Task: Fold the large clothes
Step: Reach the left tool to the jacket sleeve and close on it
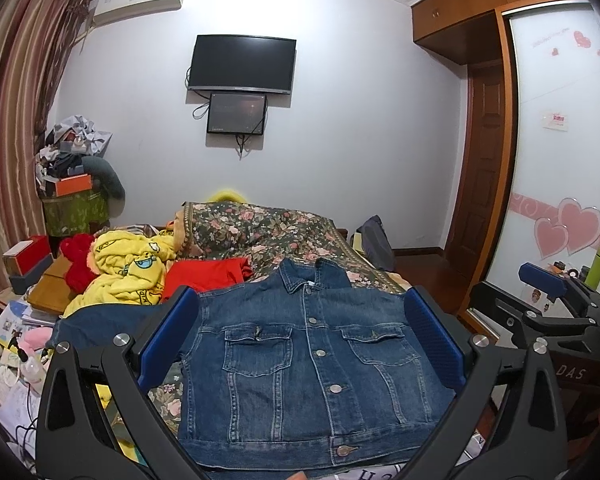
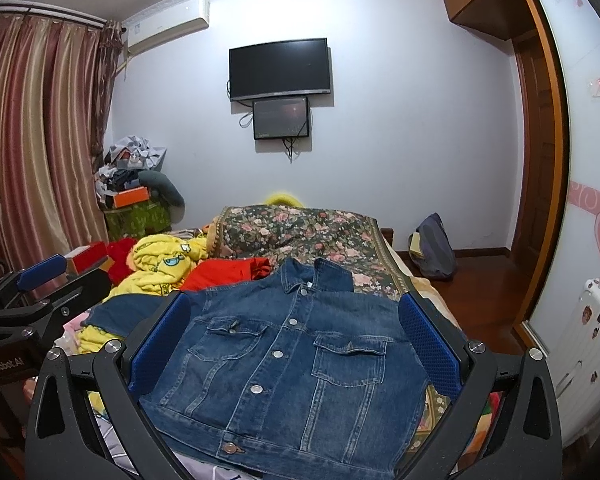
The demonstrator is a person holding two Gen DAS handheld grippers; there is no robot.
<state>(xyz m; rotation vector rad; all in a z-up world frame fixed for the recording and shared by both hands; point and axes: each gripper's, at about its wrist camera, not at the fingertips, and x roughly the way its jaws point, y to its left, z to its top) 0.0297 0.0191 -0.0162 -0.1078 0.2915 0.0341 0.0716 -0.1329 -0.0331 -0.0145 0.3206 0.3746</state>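
A blue denim jacket (image 1: 312, 364) lies flat and buttoned on the bed, collar away from me, one sleeve (image 1: 100, 322) stretched out to the left. It also shows in the right wrist view (image 2: 288, 372). My left gripper (image 1: 300, 312) is open, its blue pads wide apart above the jacket, holding nothing. My right gripper (image 2: 296, 312) is open too, hovering over the jacket and empty. The right gripper also shows at the right edge of the left wrist view (image 1: 548, 280), and the left gripper at the left edge of the right wrist view (image 2: 40, 276).
A yellow printed garment (image 1: 132, 272) and a red cloth (image 1: 208, 276) lie on the bed left of the jacket. A floral quilt (image 1: 260, 228) is bunched at the far end. Boxes and clutter (image 1: 32, 264) crowd the left side. A wardrobe (image 1: 560, 140) stands right.
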